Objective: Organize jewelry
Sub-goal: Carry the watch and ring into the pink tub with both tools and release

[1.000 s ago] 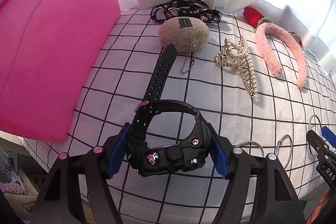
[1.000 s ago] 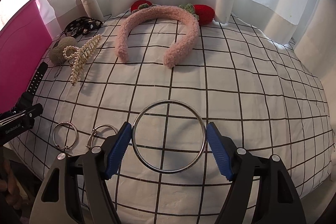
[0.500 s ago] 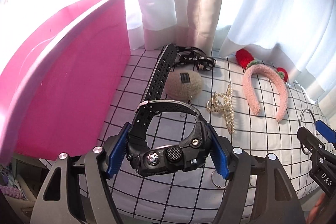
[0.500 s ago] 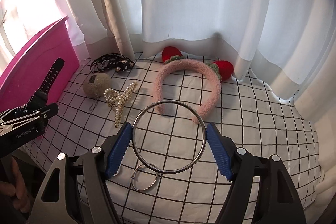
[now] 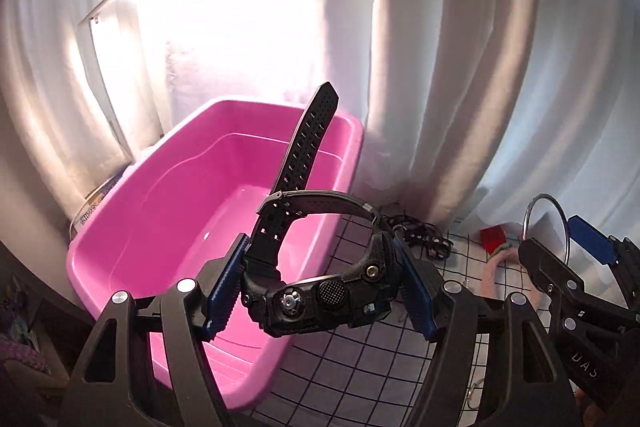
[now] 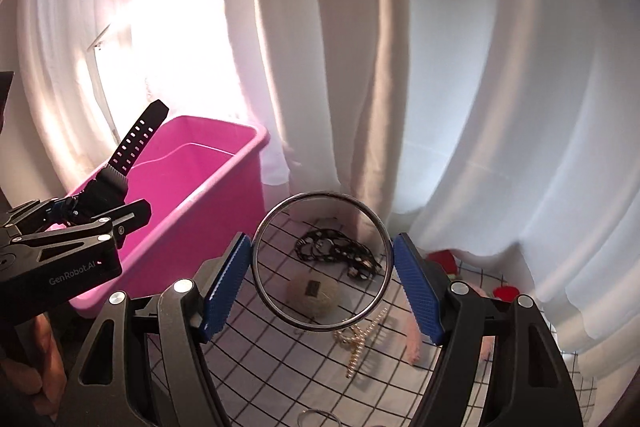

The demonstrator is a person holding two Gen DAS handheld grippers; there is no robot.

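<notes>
The left gripper (image 5: 320, 291) is clamped on a black watch (image 5: 320, 287), held above the pink tub (image 5: 168, 227) beside the bed's (image 5: 360, 363) left edge. The right gripper (image 6: 322, 291) pinches a metal ring (image 6: 320, 261) above the bed.

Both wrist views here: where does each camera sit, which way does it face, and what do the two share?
Left wrist: sits behind the left gripper, shut on the black watch, facing the pink bin and curtain; the right gripper shows at right.
Right wrist: sits behind the right gripper, shut on the metal ring, facing the checked cloth and curtain; the left gripper shows at left.
Shared: bin, watch, ring, both grippers.
</notes>
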